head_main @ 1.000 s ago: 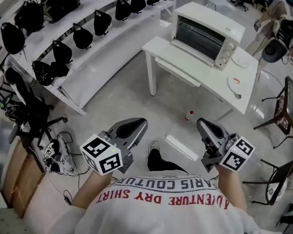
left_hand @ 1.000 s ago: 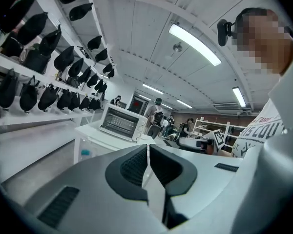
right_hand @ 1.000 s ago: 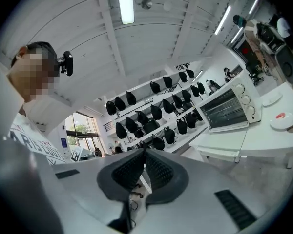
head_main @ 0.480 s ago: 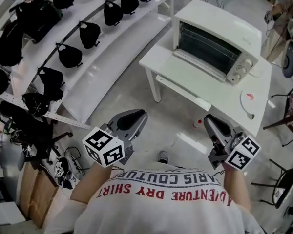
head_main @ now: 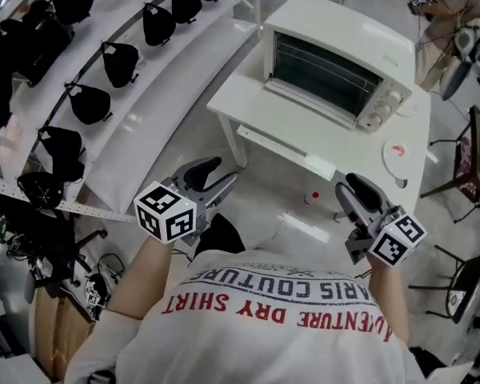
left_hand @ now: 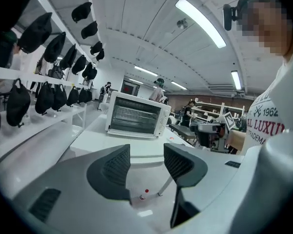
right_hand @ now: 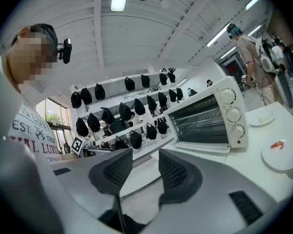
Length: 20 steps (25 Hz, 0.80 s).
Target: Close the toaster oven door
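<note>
The left tongs point(head_main: 221, 174) point(left_hand: 147, 159) were released: the two ribbed jaws stood apart after just opening, with nothing between them but a far view of the floor point(head_main: 200, 142). The right tongs point(head_main: 348, 192) point(right_hand: 145, 167) were released too, their jaws freshly parted with a narrower gap and gripping nothing. Both were held low in front of the person's chest, level with each other and well apart. The oven point(head_main: 328, 66) point(left_hand: 136, 115) point(right_hand: 210, 116) stood far ahead of both tongs, out of reach, on a white surface point(head_main: 240, 102) point(left_hand: 102, 143) point(right_hand: 263, 179) beyond a stretch of bare floor. Its door point(head_main: 308, 104) point(right_hand: 202, 148) lay folded down in front of the open mouth, so the wire racks inside showed. Three knobs point(head_main: 384, 110) point(right_hand: 232, 113) ran down the oven's panel on the side nearer the right tongs. A white plate point(head_main: 396, 150) point(right_hand: 281, 155) with a red mark sat on the surface ahead of the right tongs, past the oven's knob end. A small red-capped bottle point(head_main: 314, 197) point(left_hand: 145, 193) stood on the floor between the two tongs and a little ahead of them, close to the surface's near edge. Out beyond the left tongs ran long white shelves point(head_main: 144, 94) hung with black bags point(head_main: 88, 102) point(left_hand: 44, 99) point(right_hand: 127, 111).
</note>
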Tool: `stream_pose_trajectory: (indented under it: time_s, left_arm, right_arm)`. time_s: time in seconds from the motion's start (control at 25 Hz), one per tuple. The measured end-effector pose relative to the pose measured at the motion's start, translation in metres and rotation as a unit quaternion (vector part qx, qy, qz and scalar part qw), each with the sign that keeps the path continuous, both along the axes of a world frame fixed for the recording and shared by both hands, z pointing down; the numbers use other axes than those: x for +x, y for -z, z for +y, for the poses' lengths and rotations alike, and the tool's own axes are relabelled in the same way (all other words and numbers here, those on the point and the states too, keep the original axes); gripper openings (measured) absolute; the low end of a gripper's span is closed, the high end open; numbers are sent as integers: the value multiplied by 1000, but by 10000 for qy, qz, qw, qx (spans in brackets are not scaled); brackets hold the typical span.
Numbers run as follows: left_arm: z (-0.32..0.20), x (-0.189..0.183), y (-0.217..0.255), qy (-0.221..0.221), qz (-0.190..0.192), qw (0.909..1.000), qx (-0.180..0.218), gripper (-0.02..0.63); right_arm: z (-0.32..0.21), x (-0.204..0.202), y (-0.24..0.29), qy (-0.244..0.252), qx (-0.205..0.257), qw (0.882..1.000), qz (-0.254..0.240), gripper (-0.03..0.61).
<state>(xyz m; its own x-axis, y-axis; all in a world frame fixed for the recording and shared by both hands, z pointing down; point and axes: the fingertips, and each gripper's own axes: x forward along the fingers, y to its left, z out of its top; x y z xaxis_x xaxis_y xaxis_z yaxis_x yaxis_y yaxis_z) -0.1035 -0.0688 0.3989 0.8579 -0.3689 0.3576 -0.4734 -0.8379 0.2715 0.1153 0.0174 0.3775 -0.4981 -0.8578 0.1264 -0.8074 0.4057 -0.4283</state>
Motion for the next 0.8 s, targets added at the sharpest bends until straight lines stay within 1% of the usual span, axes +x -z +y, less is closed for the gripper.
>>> stream_pose_trajectory:
  time_s: [0.08,0.2,0.36,0.52,0.68,0.8]
  left_arm:
    - [-12,3,-13,-33,-36,9999,-98,225]
    - [-29,5,-37,-81,-60,9995,-298,253]
    - [-56,11,-61,-237,-129,9987,-433,285]
    - [-85,14,-92,-408,-577,9971,-267,290]
    - [-109,17,-123,-651,-966,9932,-58,294]
    - [-125,23,-145,-793,-1101,9907,-91,295]
  right_arm:
    - [5,5,-13,-113,-121,9999,-4,177]
    - [8,10,-37,-346,-373,9987,-16,230]
    - [2,20,-71,-778,-664,9937,466,259]
    - [-6,24,-109,-1039,-1061,9837,1012,262]
    - [-12,29,-141,-1382,-1431,9732,1154,262]
    - [-17,37,-164,-1592,-1653,9654,1241,262]
